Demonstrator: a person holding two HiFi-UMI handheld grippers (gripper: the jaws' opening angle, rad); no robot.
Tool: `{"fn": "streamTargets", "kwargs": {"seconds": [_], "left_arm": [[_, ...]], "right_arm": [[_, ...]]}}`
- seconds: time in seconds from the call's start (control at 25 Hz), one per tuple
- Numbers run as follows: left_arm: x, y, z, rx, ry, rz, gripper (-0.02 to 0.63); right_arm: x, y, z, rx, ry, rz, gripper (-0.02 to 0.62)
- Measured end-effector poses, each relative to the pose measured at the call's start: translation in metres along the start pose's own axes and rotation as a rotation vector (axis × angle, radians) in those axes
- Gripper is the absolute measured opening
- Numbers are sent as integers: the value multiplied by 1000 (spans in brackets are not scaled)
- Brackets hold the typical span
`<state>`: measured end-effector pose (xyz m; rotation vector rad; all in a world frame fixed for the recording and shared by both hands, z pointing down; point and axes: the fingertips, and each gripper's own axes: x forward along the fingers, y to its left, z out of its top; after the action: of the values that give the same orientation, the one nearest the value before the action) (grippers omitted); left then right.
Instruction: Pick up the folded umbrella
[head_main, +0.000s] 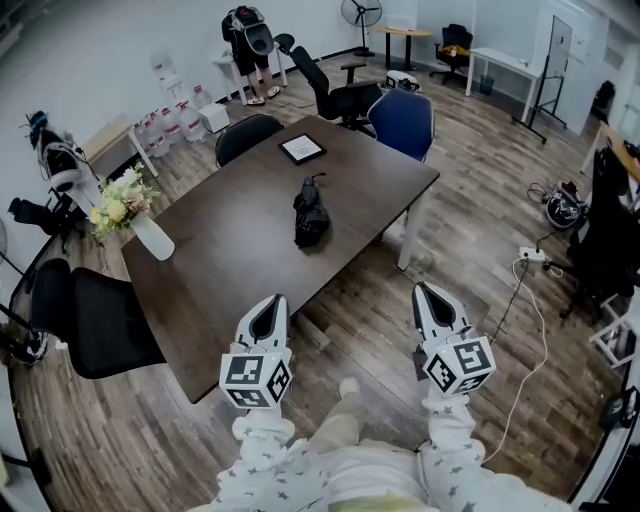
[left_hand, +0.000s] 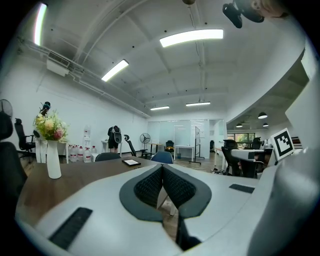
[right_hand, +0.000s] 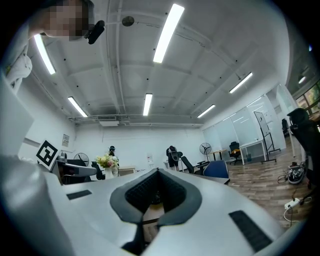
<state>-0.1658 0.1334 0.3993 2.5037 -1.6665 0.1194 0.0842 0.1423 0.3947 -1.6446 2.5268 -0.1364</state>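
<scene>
The folded black umbrella (head_main: 311, 212) lies near the middle of the dark brown table (head_main: 220, 260). Both grippers are held off the table's near edge, over the wooden floor, well short of the umbrella. My left gripper (head_main: 275, 299) points toward the table edge with its jaws shut and nothing between them; in the left gripper view the pads (left_hand: 162, 166) meet along a line. My right gripper (head_main: 422, 288) is to the right of the table corner, jaws drawn together to a point and empty (right_hand: 158, 171). The umbrella does not show clearly in either gripper view.
A tablet (head_main: 302, 149) lies at the table's far end and a white vase of flowers (head_main: 135, 215) stands at its left edge. A black chair (head_main: 95, 320) is at the left, a blue chair (head_main: 405, 120) at the far side. A power strip (head_main: 530, 255) lies on the floor at right. A person (head_main: 248, 40) stands far back.
</scene>
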Motion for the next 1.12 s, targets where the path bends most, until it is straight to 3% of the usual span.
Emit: {"fn": "streamTargets", "kwargs": {"seconds": [0.56, 1.12], "left_arm": [[134, 49, 24, -18, 0, -18, 25], [199, 70, 6, -35, 73, -27, 25]], "right_arm": [[131, -52, 4, -8, 11, 12, 21], [193, -86, -21, 25, 64, -8, 21]]}}
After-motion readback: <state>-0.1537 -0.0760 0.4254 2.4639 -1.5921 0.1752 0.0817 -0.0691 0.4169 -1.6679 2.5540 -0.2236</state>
